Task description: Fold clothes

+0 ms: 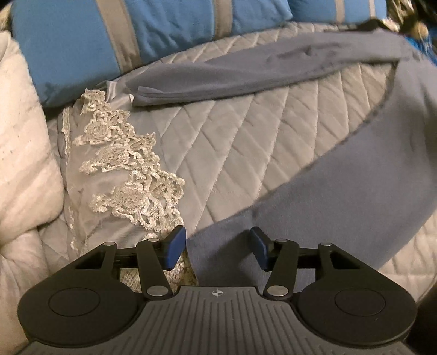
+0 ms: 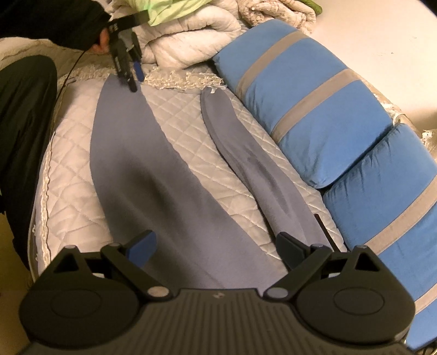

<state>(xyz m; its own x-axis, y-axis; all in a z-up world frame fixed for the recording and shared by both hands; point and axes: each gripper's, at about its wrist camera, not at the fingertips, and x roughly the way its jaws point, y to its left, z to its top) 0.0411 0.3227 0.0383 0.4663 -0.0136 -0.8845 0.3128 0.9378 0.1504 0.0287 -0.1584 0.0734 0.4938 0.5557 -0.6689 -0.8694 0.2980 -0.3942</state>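
Grey-blue trousers (image 2: 142,174) lie spread on a quilted bedcover (image 2: 188,114), their two legs fanned apart. In the left wrist view the near leg (image 1: 341,185) runs from the right down to my left gripper (image 1: 217,248). Its blue pads stand apart with the leg's end between them, not pressed. The far leg (image 1: 245,79) lies across the back. My right gripper (image 2: 215,250) hovers wide open over the end where the legs join. The right wrist view also shows the left gripper (image 2: 133,73) at the far tip of the near leg.
Blue pillows with grey stripes (image 2: 314,103) line the bed's far side. A lace trim (image 1: 128,169) and a heaped white quilt (image 2: 191,41) lie past the trouser ends. A person's dark sleeve (image 2: 54,21) and dark-clad leg (image 2: 24,123) are on the left.
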